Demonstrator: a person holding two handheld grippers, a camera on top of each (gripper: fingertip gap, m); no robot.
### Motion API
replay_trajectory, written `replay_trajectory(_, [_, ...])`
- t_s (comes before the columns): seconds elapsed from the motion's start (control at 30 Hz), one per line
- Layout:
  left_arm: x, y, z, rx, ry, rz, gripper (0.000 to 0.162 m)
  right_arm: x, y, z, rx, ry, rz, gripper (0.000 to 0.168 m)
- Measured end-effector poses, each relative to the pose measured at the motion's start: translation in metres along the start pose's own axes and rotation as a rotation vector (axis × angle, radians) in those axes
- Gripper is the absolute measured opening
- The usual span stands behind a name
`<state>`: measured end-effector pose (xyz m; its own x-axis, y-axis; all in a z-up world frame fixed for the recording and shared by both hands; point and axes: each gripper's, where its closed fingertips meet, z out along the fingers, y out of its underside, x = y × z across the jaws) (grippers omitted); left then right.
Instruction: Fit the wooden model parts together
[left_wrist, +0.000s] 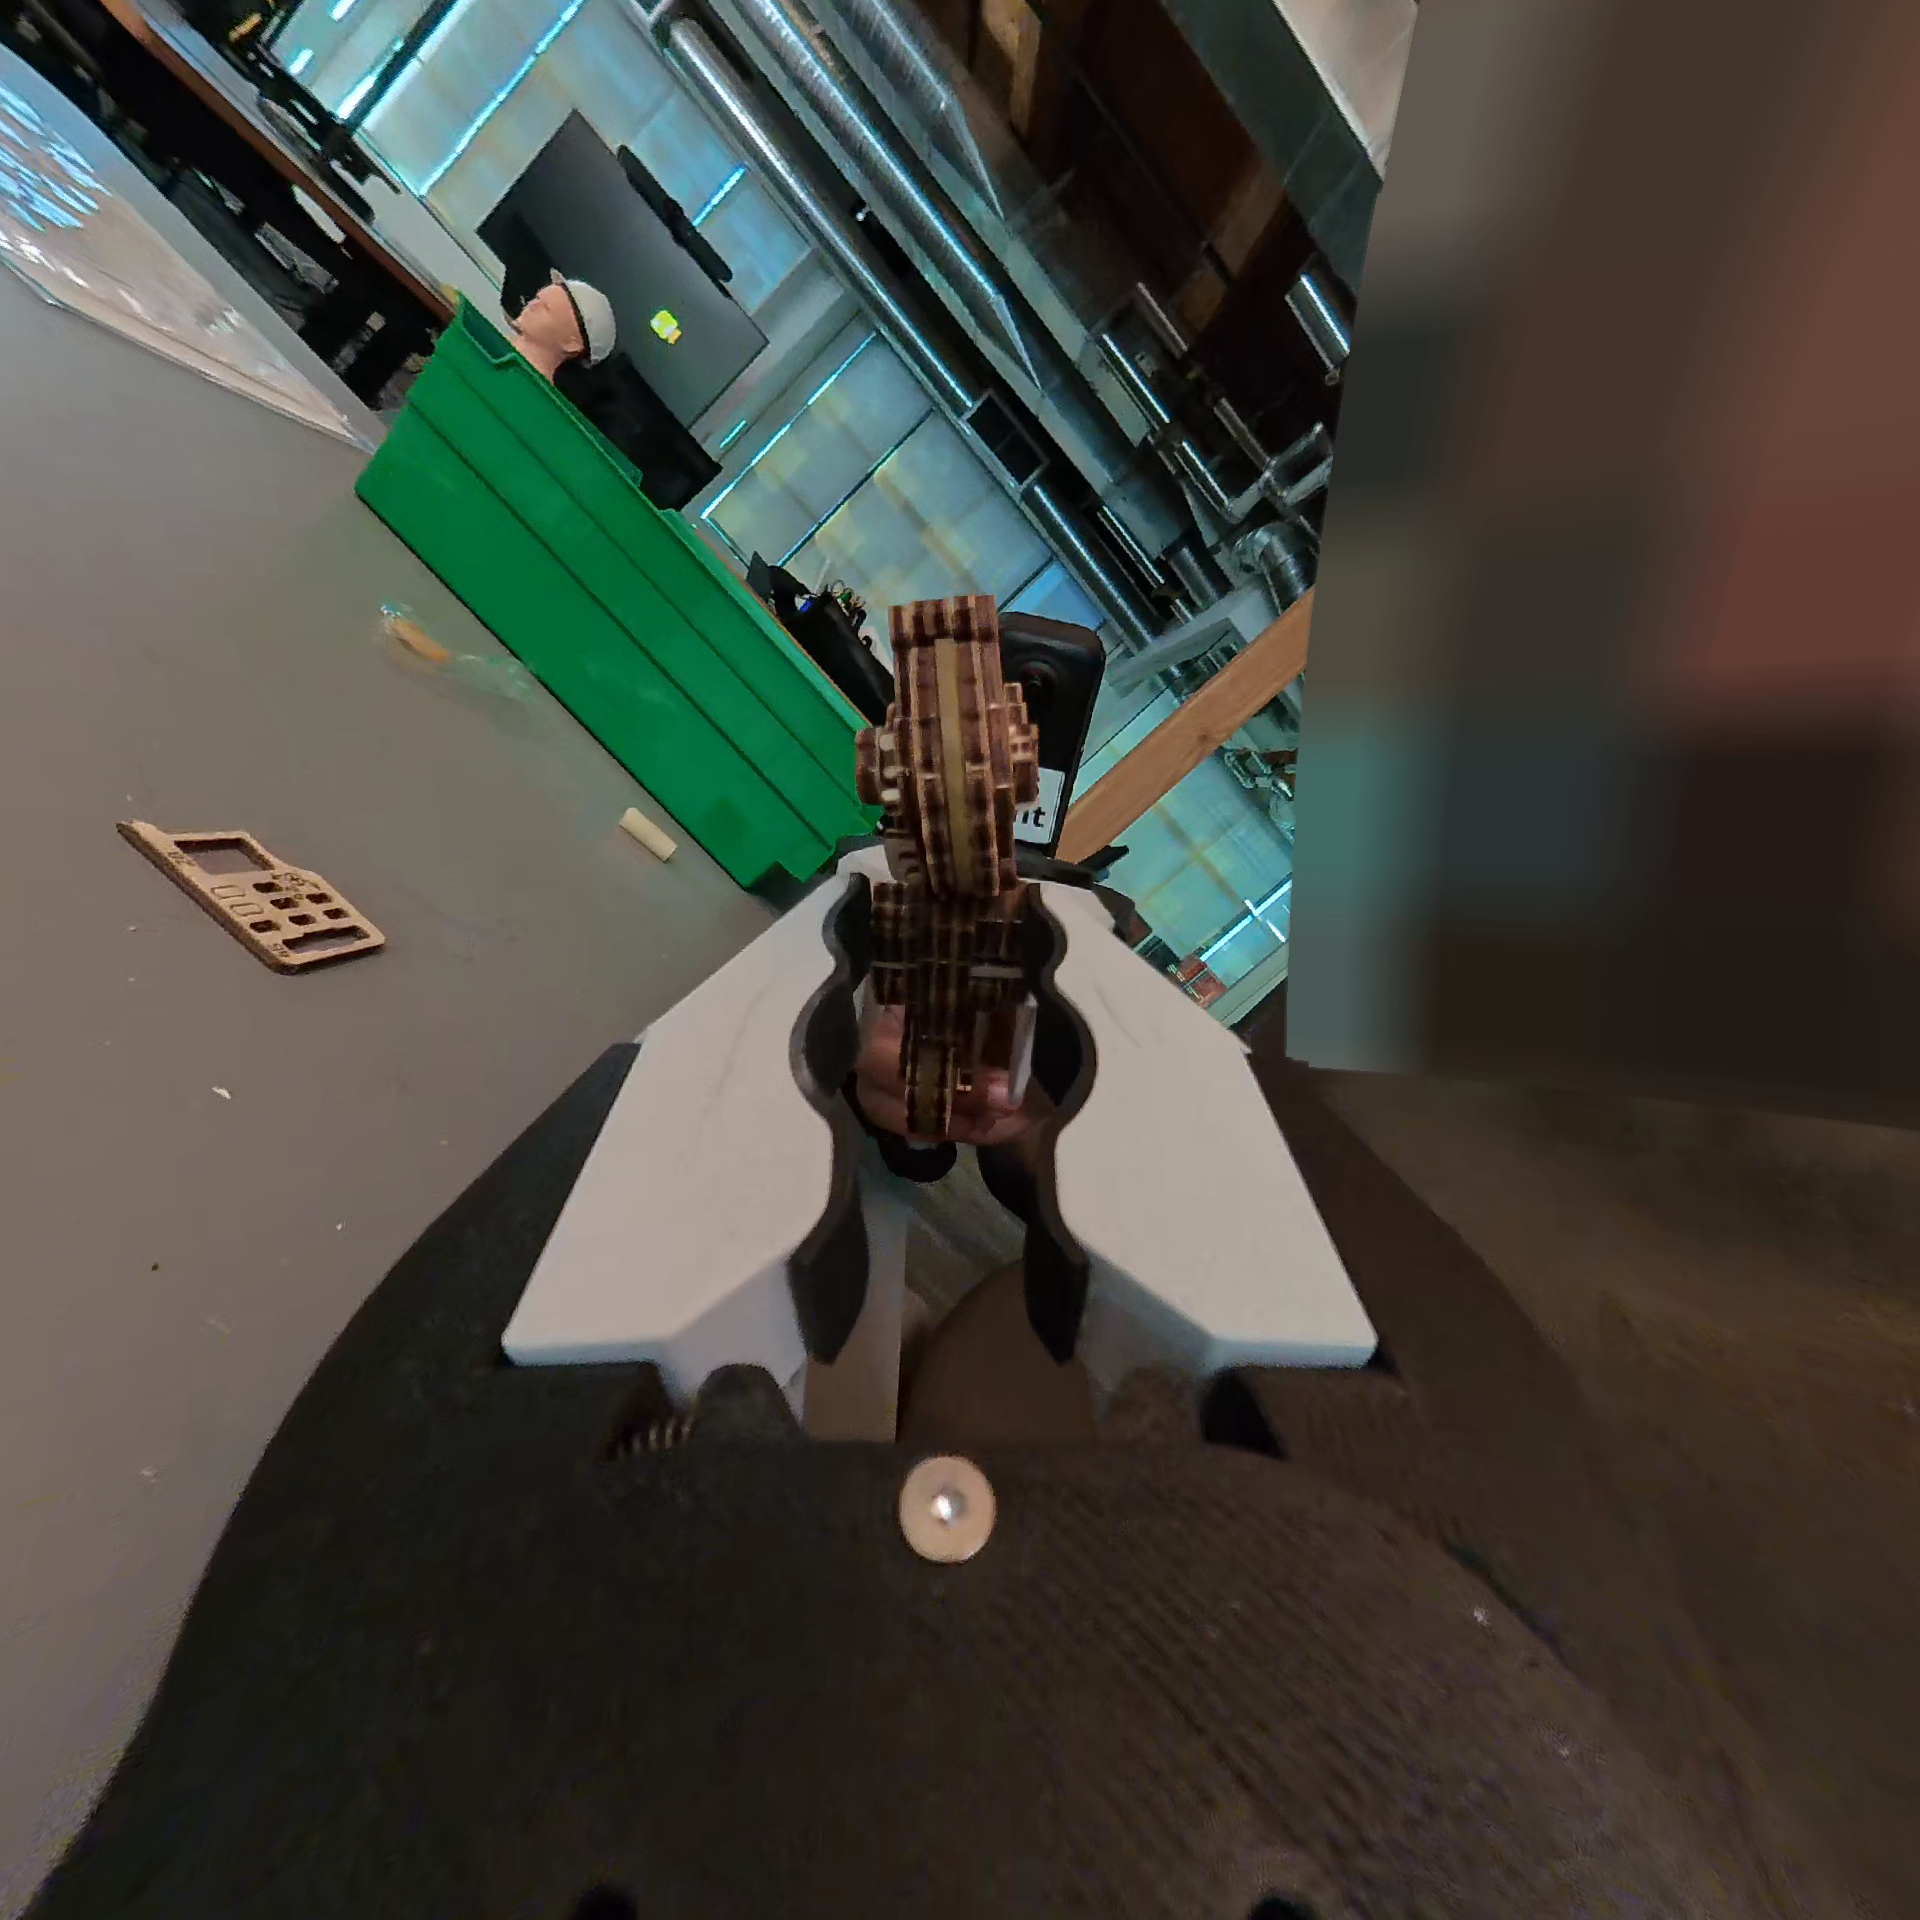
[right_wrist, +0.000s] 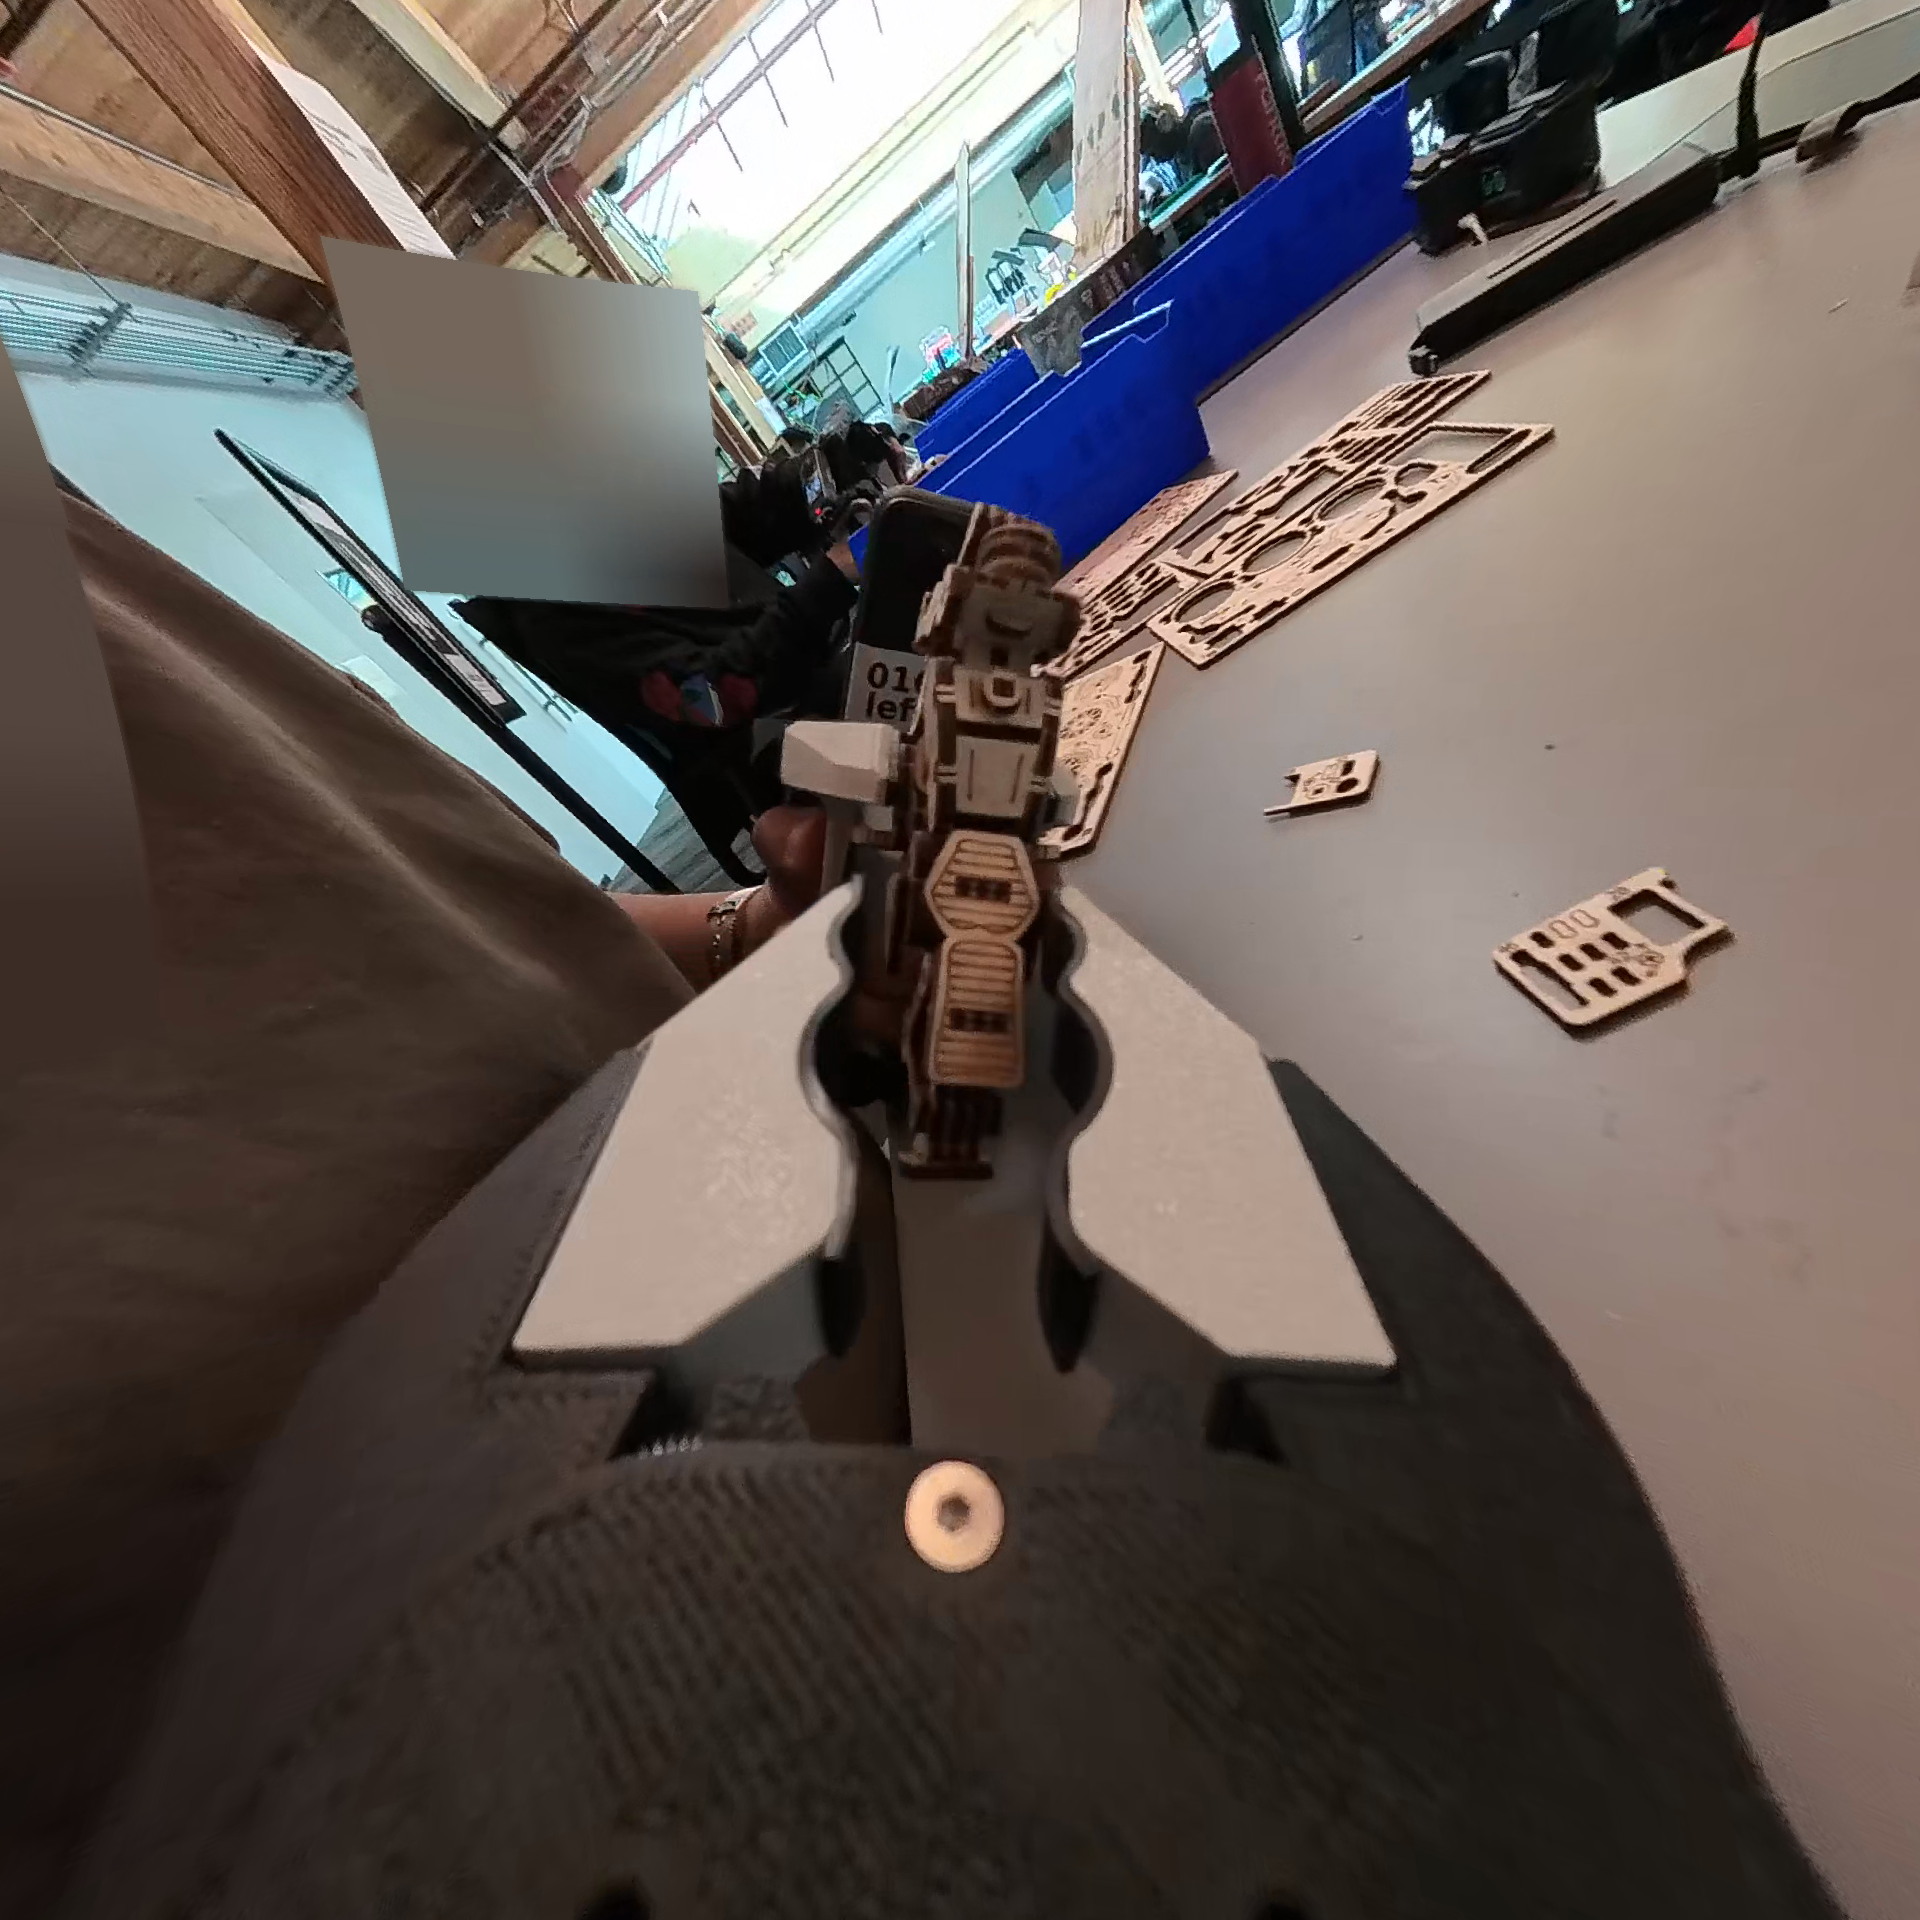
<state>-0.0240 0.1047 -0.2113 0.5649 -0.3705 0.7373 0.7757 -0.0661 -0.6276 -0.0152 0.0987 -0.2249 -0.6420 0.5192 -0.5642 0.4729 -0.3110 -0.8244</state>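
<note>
Left claw (left_wrist: 945, 987) is clenched on the wooden model (left_wrist: 951, 821), held in the air above the grey surface (left_wrist: 260, 1091). Right claw (right_wrist: 961, 997) grips the same wooden model (right_wrist: 982, 852) from the opposite side. Emptied wooden part sheets (right_wrist: 1320, 520) lie farther right.

Wooden model (left_wrist: 951, 831) pinched upright between left tongs (left_wrist: 948, 971), above grey table (left_wrist: 312, 1143).
</note>
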Motion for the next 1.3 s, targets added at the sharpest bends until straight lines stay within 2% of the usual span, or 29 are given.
replay_trajectory(0.27, [-0.004, 0.003, 0.002, -0.035, -0.037, 0.012, 0.027, 0.004, 0.003, -0.002, -0.035, 0.024, -0.013, 0.027])
replay_trajectory(0.43, [-0.017, 0.000, -0.001, -0.049, -0.150, 0.082, 0.058, 0.023, 0.002, -0.013, -0.065, 0.145, -0.091, 0.026])
replay_trajectory(0.53, [-0.029, -0.006, -0.006, -0.068, -0.266, 0.171, 0.069, 0.038, 0.011, -0.024, -0.160, 0.248, -0.207, 0.026])
replay_trajectory(0.6, [-0.036, -0.010, -0.010, -0.068, -0.326, 0.220, 0.071, 0.042, 0.019, -0.030, -0.247, 0.287, -0.299, 0.027])
replay_trajectory(0.67, [-0.036, -0.009, -0.010, -0.078, -0.328, 0.246, 0.065, 0.039, 0.026, -0.032, -0.334, 0.311, -0.384, 0.027])
replay_trajectory(0.83, [-0.034, -0.007, -0.009, -0.094, -0.302, 0.197, 0.065, 0.056, 0.047, -0.042, -0.541, 0.434, -0.573, 0.027])
replay_trajectory(1.3, [-0.035, 0.000, -0.007, -0.133, -0.308, 0.216, 0.065, 0.062, 0.048, -0.041, -0.503, 0.442, -0.579, 0.027])
